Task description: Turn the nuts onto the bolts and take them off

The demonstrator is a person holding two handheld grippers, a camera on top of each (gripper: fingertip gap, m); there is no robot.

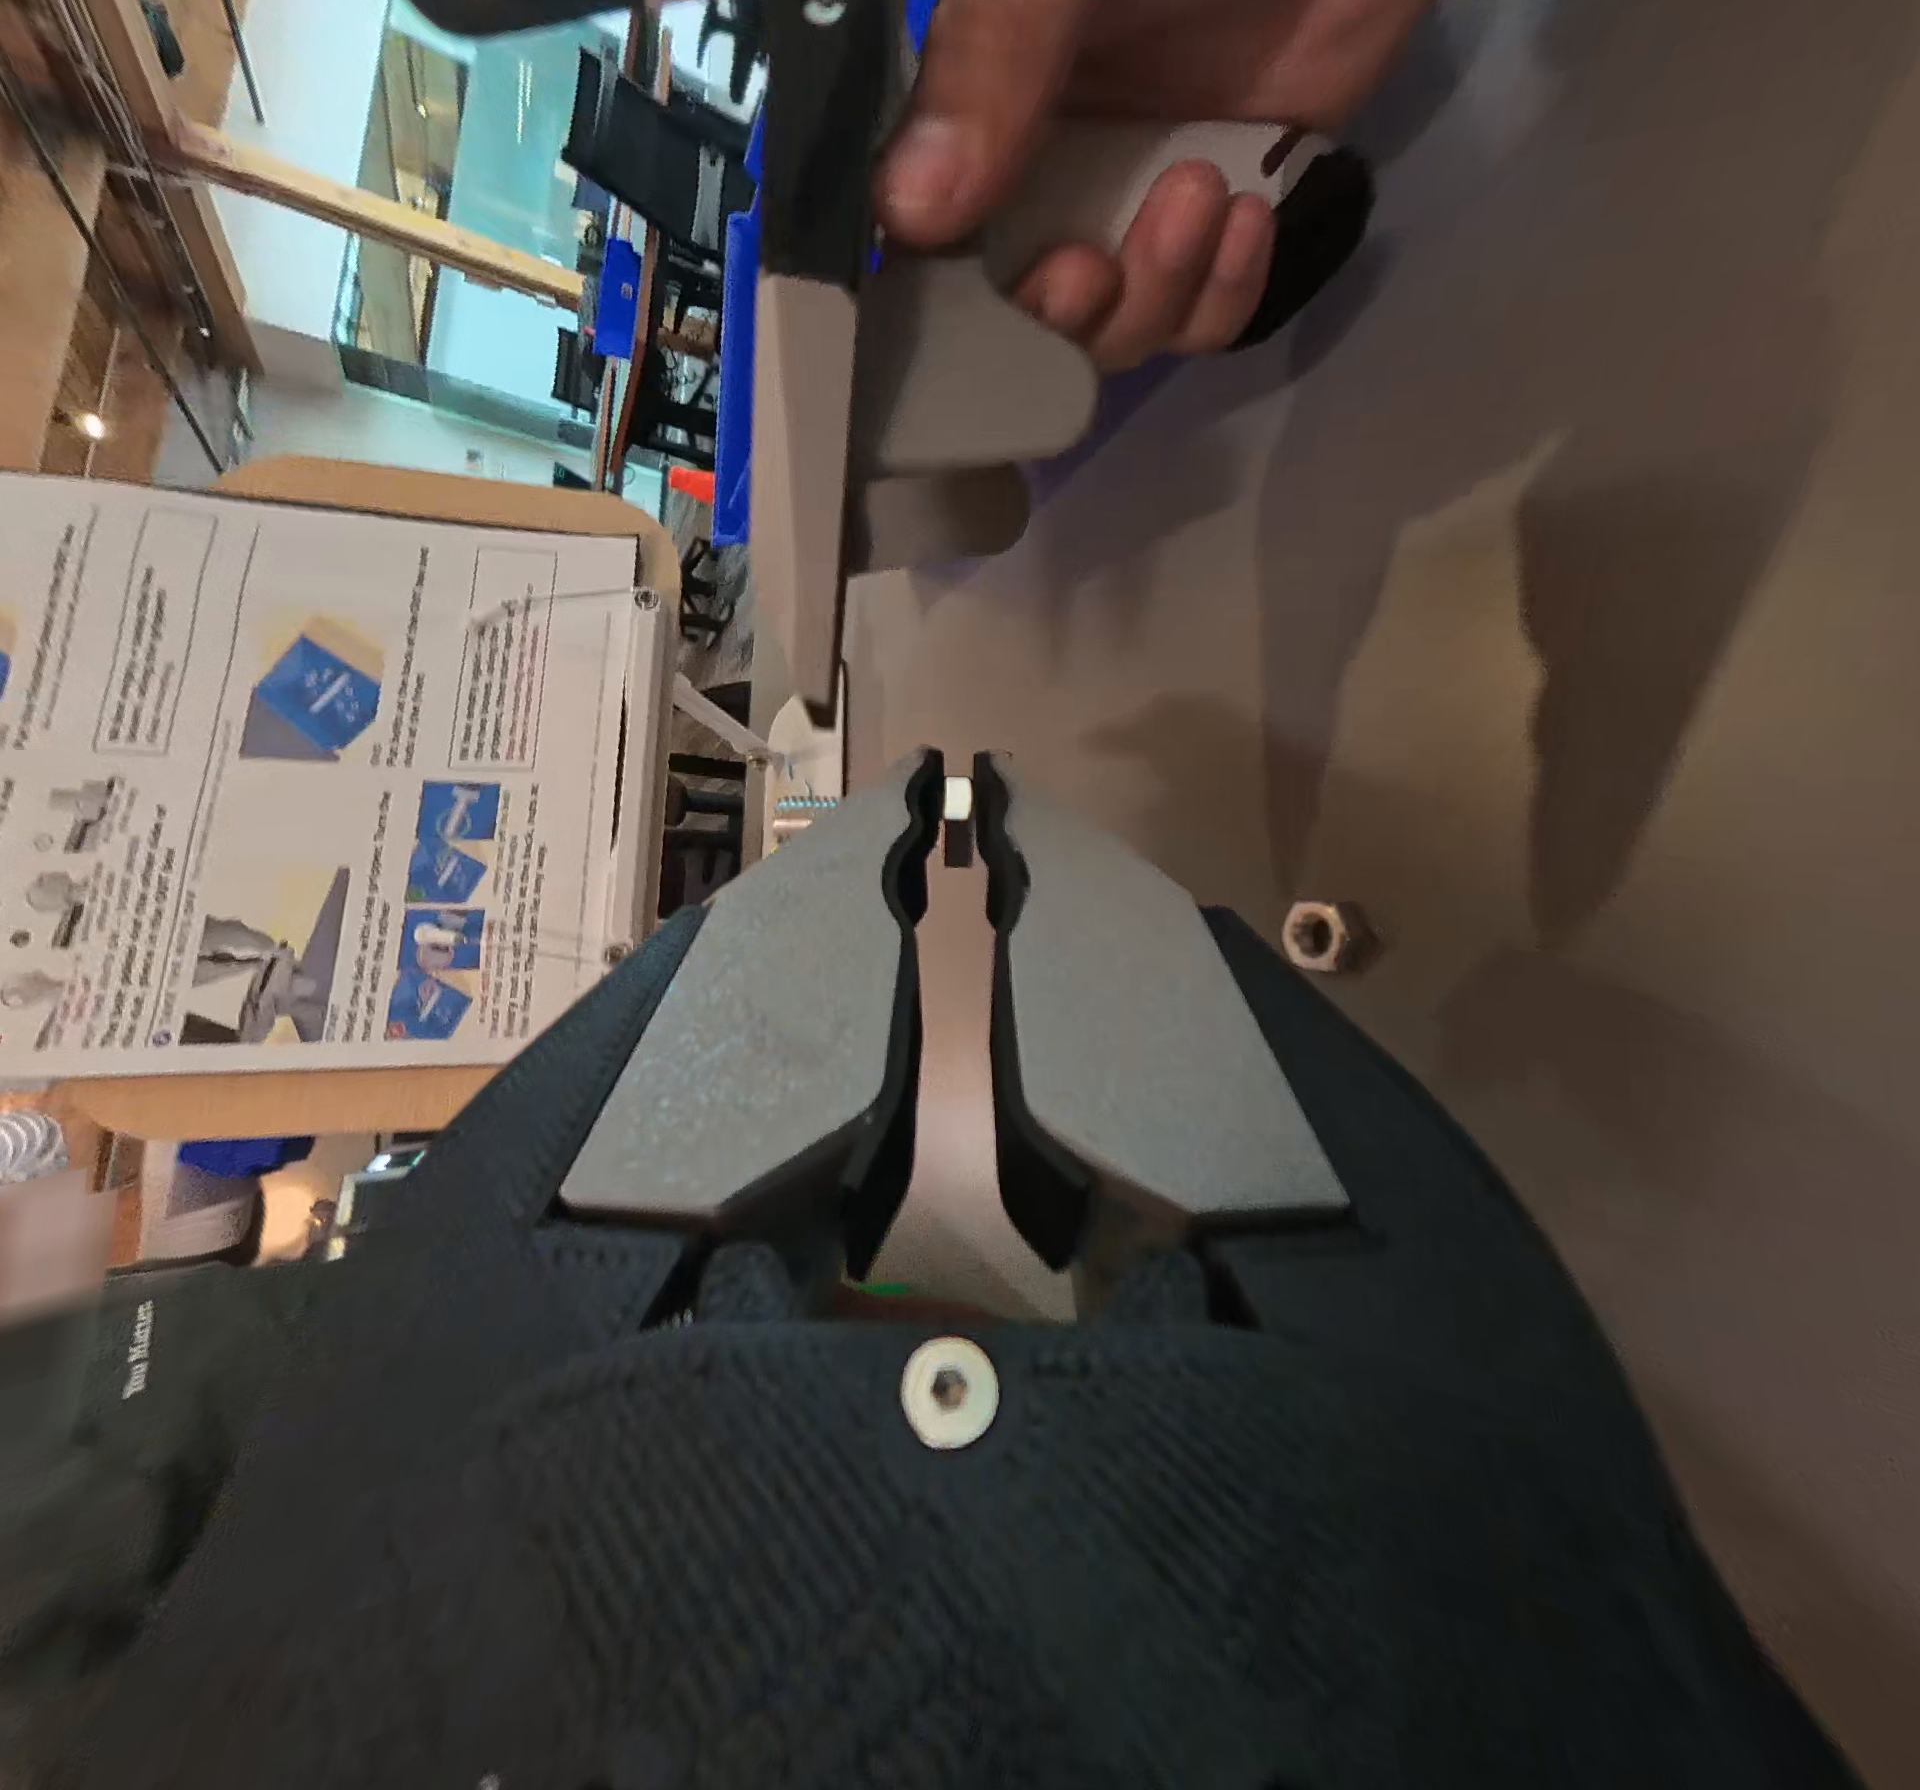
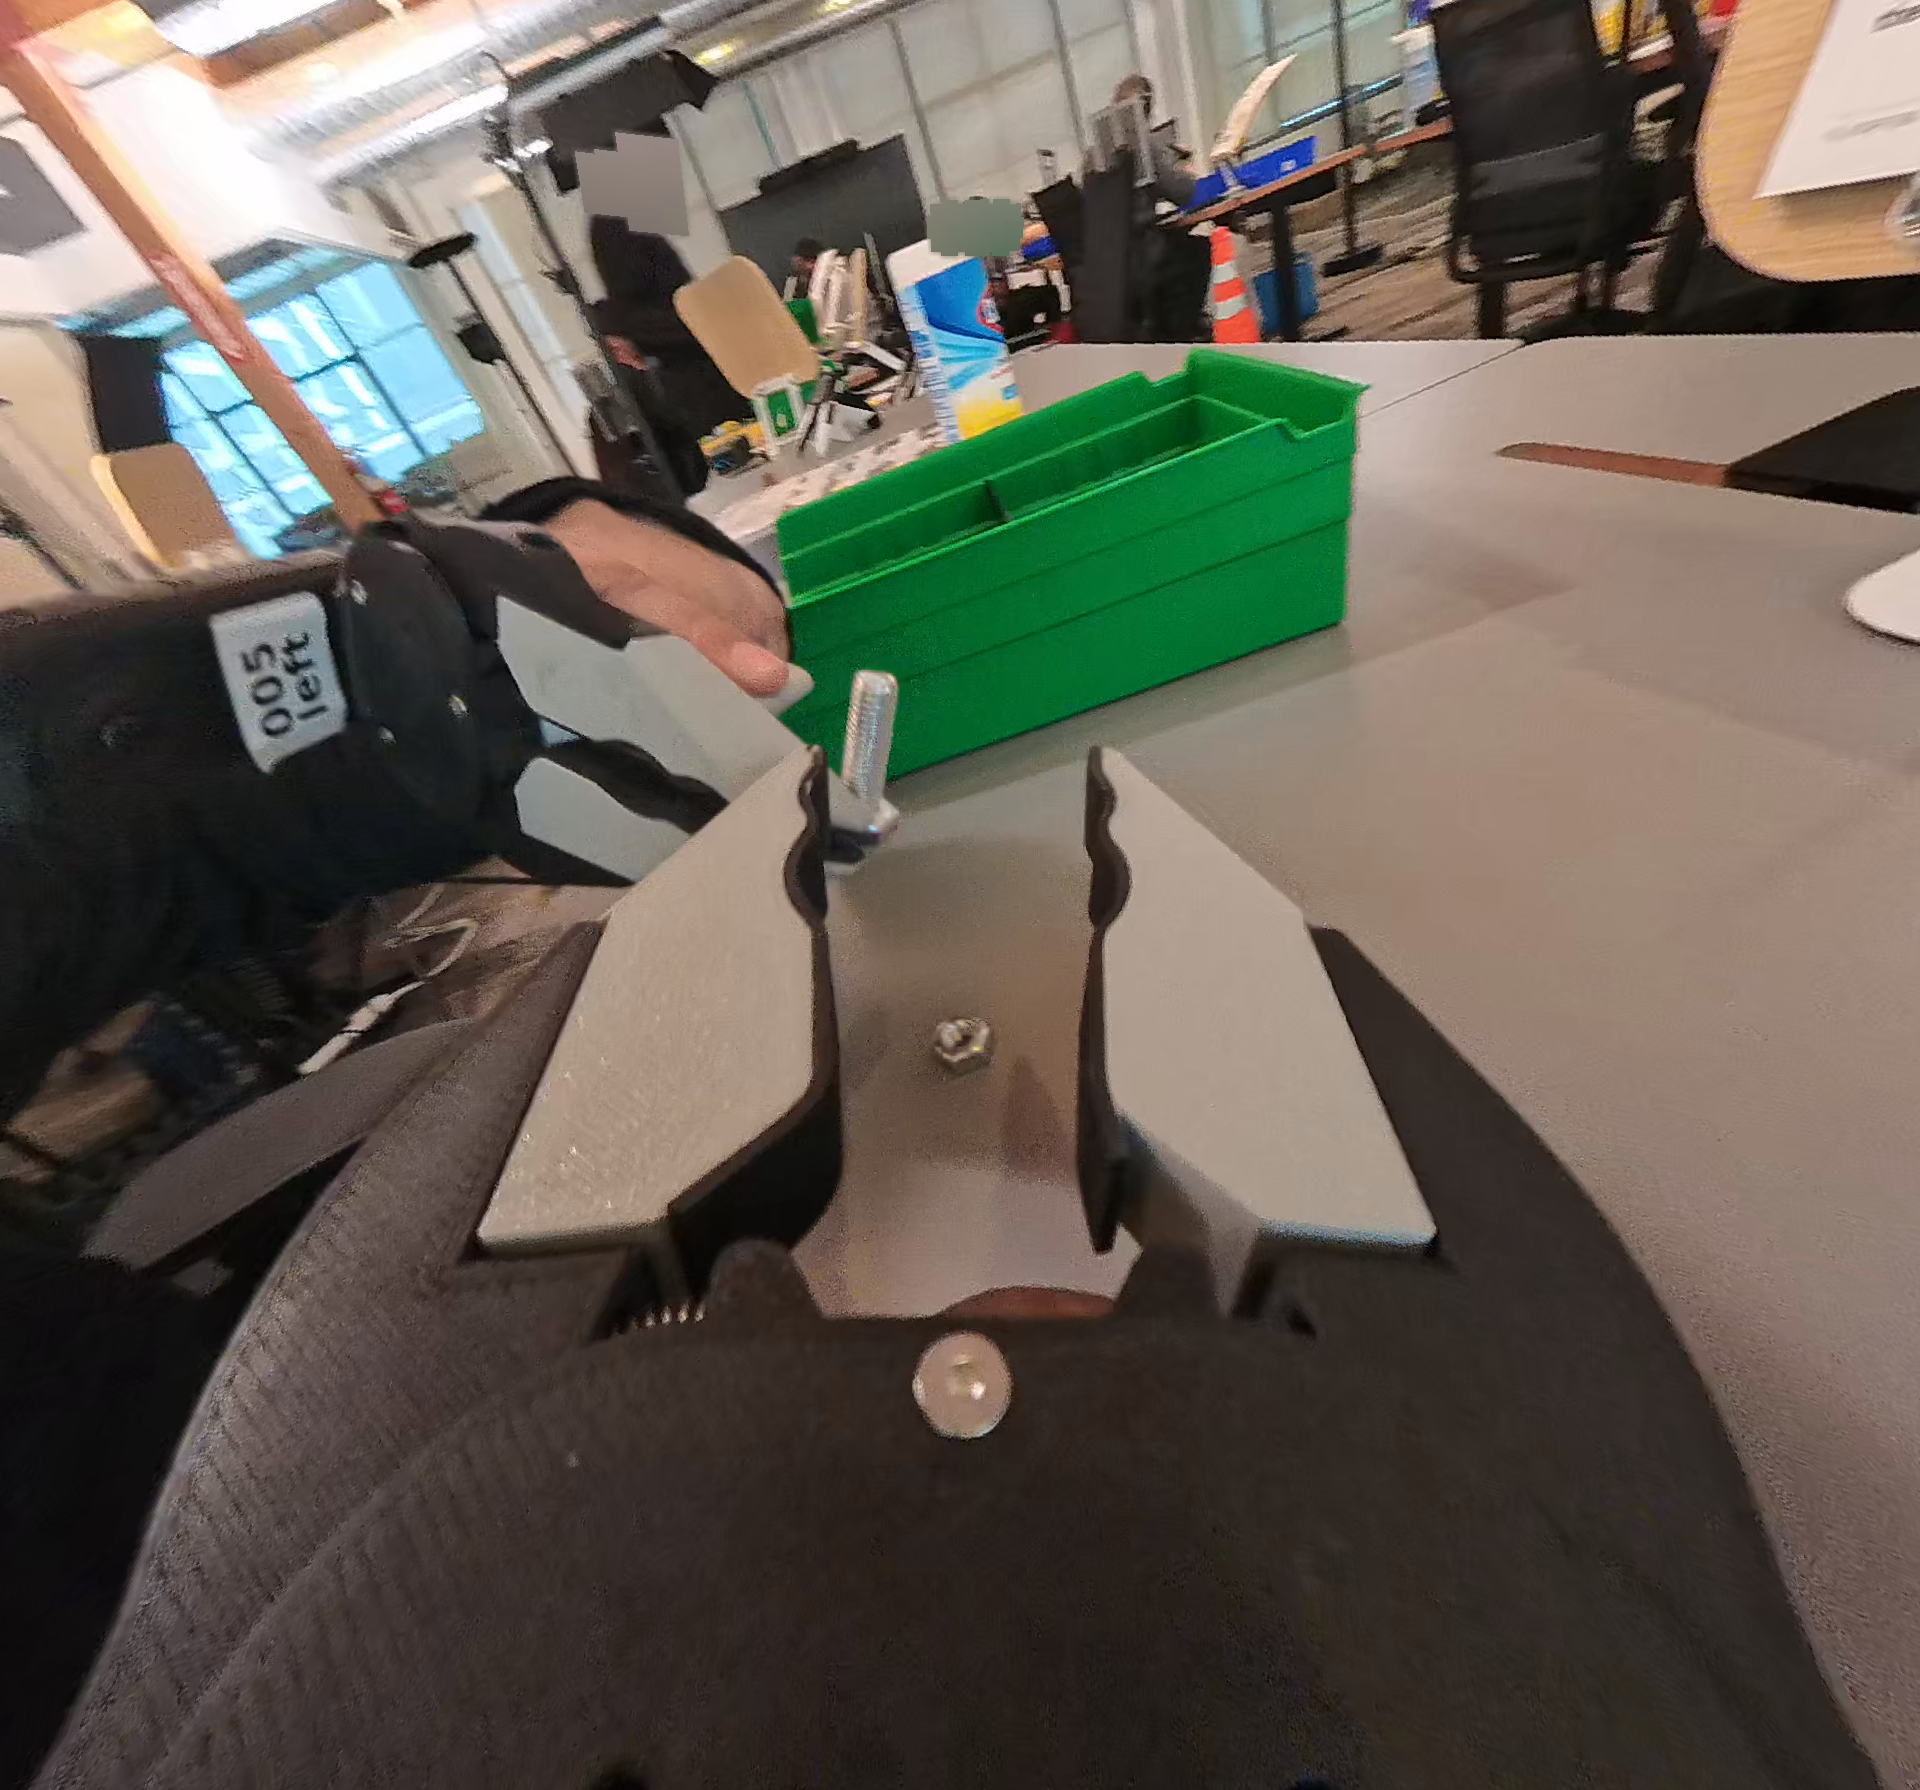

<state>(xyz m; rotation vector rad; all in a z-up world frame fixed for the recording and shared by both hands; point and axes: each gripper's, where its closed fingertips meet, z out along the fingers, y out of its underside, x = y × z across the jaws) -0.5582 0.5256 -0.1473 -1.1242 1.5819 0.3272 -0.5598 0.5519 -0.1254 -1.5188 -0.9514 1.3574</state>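
My left gripper (image 1: 958, 810) is shut on the hex head of a silver bolt (image 1: 957, 798); its threaded shaft (image 1: 805, 803) points away to the left. In the right wrist view the bolt (image 2: 871, 738) stands upright, thread up, just beyond the right gripper's left fingertip (image 2: 805, 805). My right gripper (image 2: 956, 795) is open and empty, low over the grey table (image 2: 1507, 909). A loose silver nut (image 2: 961, 1044) lies on the table between its fingers; it also shows in the left wrist view (image 1: 1327, 932). A hand (image 1: 1122, 130) holds the right gripper.
A green divided bin (image 2: 1070, 545) stands on the table behind the bolt. A wipes canister (image 2: 956, 348) is farther back. A printed instruction sheet on a wooden board (image 1: 312, 753) stands beside the table. Office chairs and desks fill the background. My two grippers' fingertips are within a few centimetres of each other.
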